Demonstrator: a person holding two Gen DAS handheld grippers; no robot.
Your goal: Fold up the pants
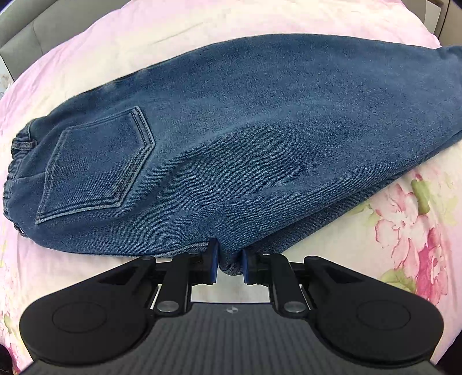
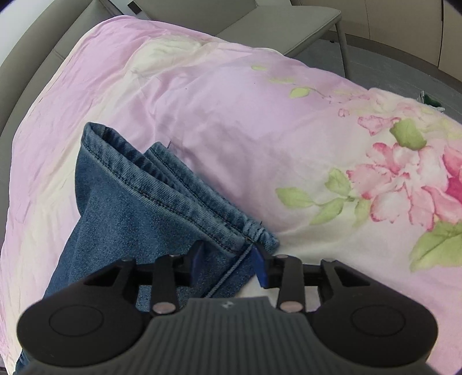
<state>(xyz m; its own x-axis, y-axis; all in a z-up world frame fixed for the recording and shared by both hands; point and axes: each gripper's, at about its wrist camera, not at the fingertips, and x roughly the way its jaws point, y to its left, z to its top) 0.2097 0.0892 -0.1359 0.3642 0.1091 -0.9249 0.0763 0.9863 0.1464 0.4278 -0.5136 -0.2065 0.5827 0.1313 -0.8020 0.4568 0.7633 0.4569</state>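
Blue denim pants [image 1: 245, 138] lie folded lengthwise on a pink floral bedsheet [image 1: 410, 219], waistband at the left, a back pocket [image 1: 98, 164] facing up, legs running to the right. My left gripper [image 1: 229, 259] is shut on a pinch of the pants' near edge at the crotch. In the right wrist view the leg hems [image 2: 179, 196] lie stacked on the sheet [image 2: 231, 109]. My right gripper [image 2: 228, 259] is closed on the near corner of the hems, denim between its blue pads.
A grey padded headboard or sofa [image 2: 34, 57] borders the bed at the left and back. A grey chair [image 2: 288, 26] stands beyond the bed on a grey floor, with a small green and white object [image 2: 430, 101] on the floor.
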